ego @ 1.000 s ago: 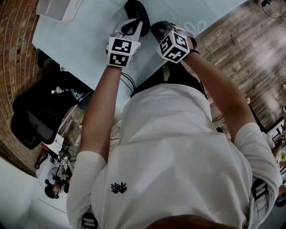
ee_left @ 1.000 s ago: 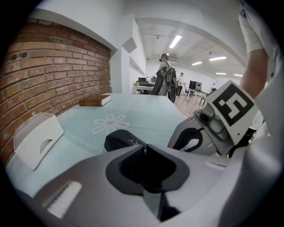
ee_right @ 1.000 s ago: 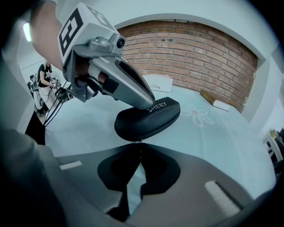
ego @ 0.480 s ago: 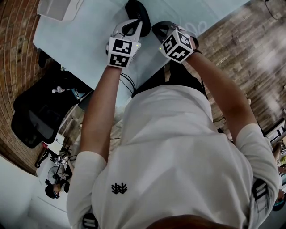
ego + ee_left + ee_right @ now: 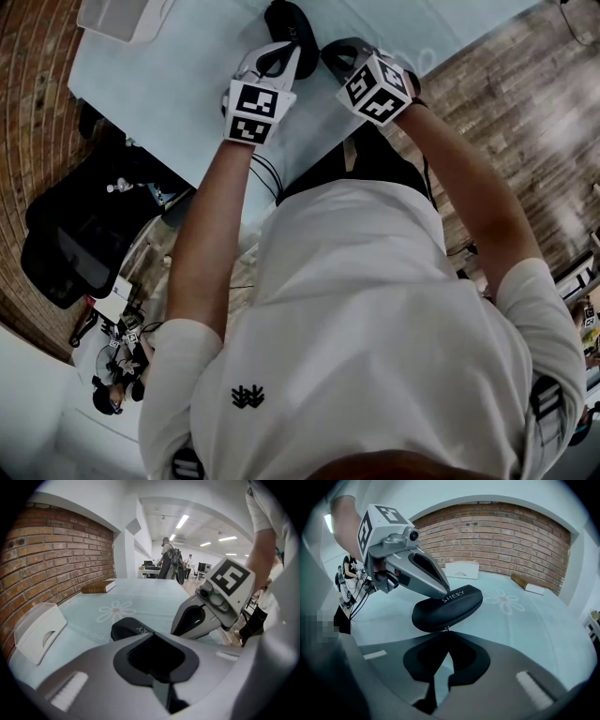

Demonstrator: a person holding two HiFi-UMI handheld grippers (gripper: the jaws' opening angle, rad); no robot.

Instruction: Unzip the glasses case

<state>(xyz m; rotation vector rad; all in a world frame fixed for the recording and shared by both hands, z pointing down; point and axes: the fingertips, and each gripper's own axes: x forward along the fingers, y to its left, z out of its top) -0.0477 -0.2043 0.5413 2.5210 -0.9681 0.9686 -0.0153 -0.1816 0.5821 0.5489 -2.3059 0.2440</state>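
Note:
A black glasses case (image 5: 450, 606) marked SHERY lies on the pale blue table (image 5: 534, 620); in the head view the glasses case (image 5: 286, 19) sits at the top edge. My left gripper (image 5: 442, 591) is shut and its tip rests on the case's lid, near the lettering. My right gripper (image 5: 446, 633) is at the case's near end, its tips closed on the small metal zip pull (image 5: 445, 628). In the left gripper view the case (image 5: 125, 626) shows just past the shut jaws of the left gripper (image 5: 152, 637), with the right gripper (image 5: 180, 629) alongside. No opened seam shows on the case.
A white holder (image 5: 461, 569) stands at the back by the brick wall, and a book (image 5: 532, 584) lies farther right. A black office chair (image 5: 75, 244) stands beside the table's left edge. The table's near edge (image 5: 281, 159) runs just under my forearms.
My right gripper has shifted slightly right and turned, its marker cube swinging outward. The left gripper and the case have stayed put.

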